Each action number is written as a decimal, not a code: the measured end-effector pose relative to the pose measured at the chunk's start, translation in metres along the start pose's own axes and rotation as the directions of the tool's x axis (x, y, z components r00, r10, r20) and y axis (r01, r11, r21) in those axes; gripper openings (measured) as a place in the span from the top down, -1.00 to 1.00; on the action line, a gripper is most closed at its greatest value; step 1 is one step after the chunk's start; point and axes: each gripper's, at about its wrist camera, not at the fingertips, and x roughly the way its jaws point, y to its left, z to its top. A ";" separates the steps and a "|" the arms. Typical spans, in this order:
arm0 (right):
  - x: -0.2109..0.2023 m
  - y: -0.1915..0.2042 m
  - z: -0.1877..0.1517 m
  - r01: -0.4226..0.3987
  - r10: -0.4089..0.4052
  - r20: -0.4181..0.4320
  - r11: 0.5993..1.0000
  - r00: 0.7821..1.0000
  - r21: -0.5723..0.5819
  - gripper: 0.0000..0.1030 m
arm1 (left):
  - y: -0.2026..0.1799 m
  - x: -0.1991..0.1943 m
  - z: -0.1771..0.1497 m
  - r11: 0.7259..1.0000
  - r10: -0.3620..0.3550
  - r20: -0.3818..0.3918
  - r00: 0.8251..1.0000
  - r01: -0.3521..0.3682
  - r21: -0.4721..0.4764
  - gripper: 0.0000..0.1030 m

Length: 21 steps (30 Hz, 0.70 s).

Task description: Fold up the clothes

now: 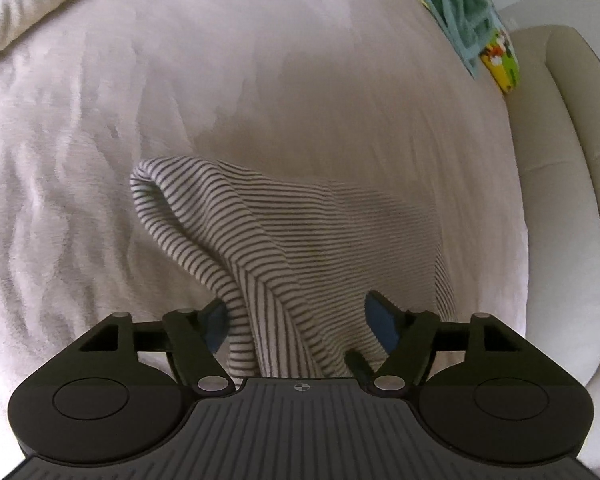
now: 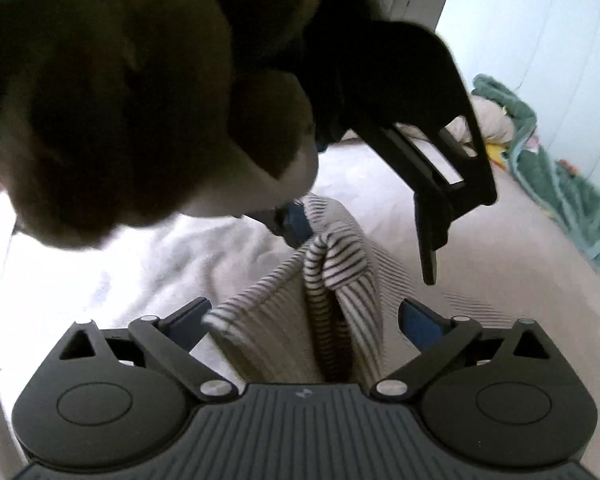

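A grey-and-white striped garment (image 1: 284,240) lies bunched on a pale pink fleecy blanket (image 1: 260,80). In the left wrist view my left gripper (image 1: 298,316) stands over its near end, jaws wide apart; a raised fold of the cloth leans on the left blue pad (image 1: 216,322), while the right pad (image 1: 380,320) is free of it. The right wrist view shows the same garment (image 2: 340,280) running up between my right gripper's (image 2: 304,320) wide-open fingers, neither pad pressing it. Above it hangs the left gripper (image 2: 362,256), a hand (image 2: 120,100) on it, dark and close to the lens.
A green towel with a bright cartoon print (image 1: 472,12) lies at the blanket's far right edge, also visible as a green heap (image 2: 540,148). A cream padded edge (image 1: 560,200) borders the right side. A rumpled cream cover (image 1: 16,4) sits at the far left. A pale blue wall (image 2: 540,40) stands behind.
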 end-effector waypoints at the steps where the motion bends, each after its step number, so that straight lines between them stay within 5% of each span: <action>1: 0.006 -0.002 0.000 -0.008 0.008 -0.023 1.000 1.000 0.011 -0.93 | 0.003 -0.001 0.000 1.000 -0.003 -0.004 1.000 0.003 0.001 -0.52; 2: 0.013 -0.004 0.000 -0.015 0.016 -0.047 1.000 0.999 0.023 -0.80 | 0.005 -0.003 0.000 1.000 -0.007 -0.007 1.000 0.007 0.002 -0.53; 5: 0.024 -0.020 0.002 -0.042 0.054 -0.110 0.994 0.992 0.105 -0.02 | 0.016 -0.006 0.001 1.000 -0.002 -0.012 1.000 0.002 -0.016 -0.63; 6: 0.025 -0.026 0.002 -0.037 0.053 -0.122 0.991 0.991 0.132 0.02 | 0.021 -0.006 0.002 0.999 0.008 -0.009 1.000 -0.008 -0.035 -0.66; 10: 0.019 -0.044 0.001 -0.034 0.061 -0.127 0.979 0.990 0.202 0.05 | 0.036 0.005 0.007 0.995 0.044 -0.001 0.999 -0.044 -0.086 -0.81; 14: 0.010 -0.028 -0.001 -0.014 0.034 -0.114 0.984 0.993 0.177 0.03 | 0.020 0.020 0.014 0.997 0.068 -0.006 0.998 -0.068 -0.040 -0.43; 17: 0.010 -0.020 -0.006 0.036 -0.022 -0.090 0.987 0.996 0.155 -0.53 | 0.004 0.021 0.019 0.996 0.088 -0.005 0.996 -0.088 0.013 -0.31; 21: 0.017 -0.013 -0.001 0.054 -0.041 -0.086 0.987 0.995 0.149 -0.55 | -0.001 0.015 0.022 0.996 0.089 -0.026 0.996 -0.088 0.031 -0.25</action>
